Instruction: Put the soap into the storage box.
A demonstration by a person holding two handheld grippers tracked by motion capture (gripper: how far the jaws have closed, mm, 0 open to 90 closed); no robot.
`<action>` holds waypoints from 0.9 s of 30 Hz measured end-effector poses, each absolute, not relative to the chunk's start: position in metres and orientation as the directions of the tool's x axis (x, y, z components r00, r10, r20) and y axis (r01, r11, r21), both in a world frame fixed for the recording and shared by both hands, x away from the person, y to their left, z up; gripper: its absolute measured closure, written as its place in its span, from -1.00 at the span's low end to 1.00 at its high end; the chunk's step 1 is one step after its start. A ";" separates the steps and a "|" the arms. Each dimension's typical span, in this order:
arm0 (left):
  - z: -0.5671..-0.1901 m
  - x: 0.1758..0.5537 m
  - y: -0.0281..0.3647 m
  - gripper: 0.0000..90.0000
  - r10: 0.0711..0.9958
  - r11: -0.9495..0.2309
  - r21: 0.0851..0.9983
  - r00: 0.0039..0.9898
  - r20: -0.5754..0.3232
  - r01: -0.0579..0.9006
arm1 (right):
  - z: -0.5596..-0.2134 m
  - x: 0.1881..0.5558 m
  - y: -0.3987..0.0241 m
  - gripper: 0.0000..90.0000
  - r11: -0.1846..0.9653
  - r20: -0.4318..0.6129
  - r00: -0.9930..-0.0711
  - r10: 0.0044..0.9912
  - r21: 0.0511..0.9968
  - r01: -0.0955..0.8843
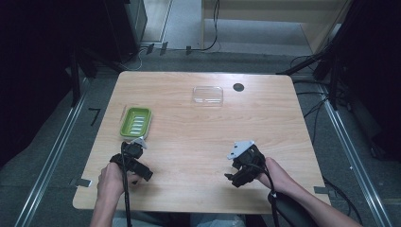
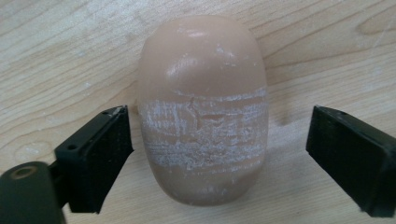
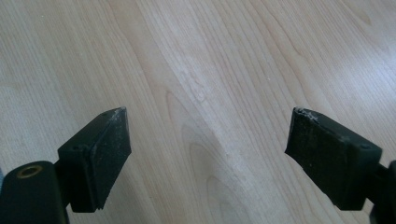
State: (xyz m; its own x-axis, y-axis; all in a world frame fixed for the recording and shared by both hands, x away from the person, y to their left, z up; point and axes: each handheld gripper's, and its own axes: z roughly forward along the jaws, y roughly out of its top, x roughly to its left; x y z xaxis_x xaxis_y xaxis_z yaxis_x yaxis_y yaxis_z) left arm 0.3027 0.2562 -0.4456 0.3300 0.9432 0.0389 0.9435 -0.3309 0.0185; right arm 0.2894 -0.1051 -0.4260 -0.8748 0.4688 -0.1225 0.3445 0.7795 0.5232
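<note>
Close up in the left gripper view, a rounded beige soap bar (image 2: pixel 203 112) lying flat on the pale wood-grain surface (image 2: pixel 56 56): smooth, egg-like in outline, glossy at the far end, scuffed across the middle with chalky white streaks and a fine crack. Straddled by the left hand-held gripper (image 2: pixel 219 154), jaws apart, nothing gripped; near pad almost at the bar's side, far pad well clear, whether the near pad touches impossible to tell. Black rubbery pads, blocky and chamfered, a brass-ringed hole on the left jaw's base. From the high view, left hand-held gripper (image 1: pixel 134 158) near the front left edge, the bar itself hidden beneath it. Just beyond, a lime-green rectangular soap dish (image 1: pixel 136 122) with a ribbed floor and raised rim. Further off, near the back edge, a clear plastic lid or tray (image 1: pixel 207 95), edges faint and hard to make out, beside a dark round hole (image 1: pixel 239 87) in the surface. Right hand-held gripper (image 1: pixel 243 165) at the front right, grey three-cornered plate on top, jaws wide apart over bare wood in the right gripper view (image 3: pixel 208 154), holding nothing. Forearms cut off at the bottom edge; surroundings dark, cables on the floor.
</note>
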 end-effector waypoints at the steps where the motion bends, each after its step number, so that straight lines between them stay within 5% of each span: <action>1: -0.446 0.303 0.256 -0.77 0.944 -0.329 0.018 0.328 0.039 0.944 | -0.426 0.289 -0.105 -0.69 0.779 -0.122 -0.875 0.469 0.524 0.345; 27: -0.450 0.302 0.265 -0.28 0.956 -0.292 0.049 0.291 0.033 0.955 | -0.426 0.290 -0.106 -0.69 0.775 -0.119 -0.874 0.470 0.529 0.345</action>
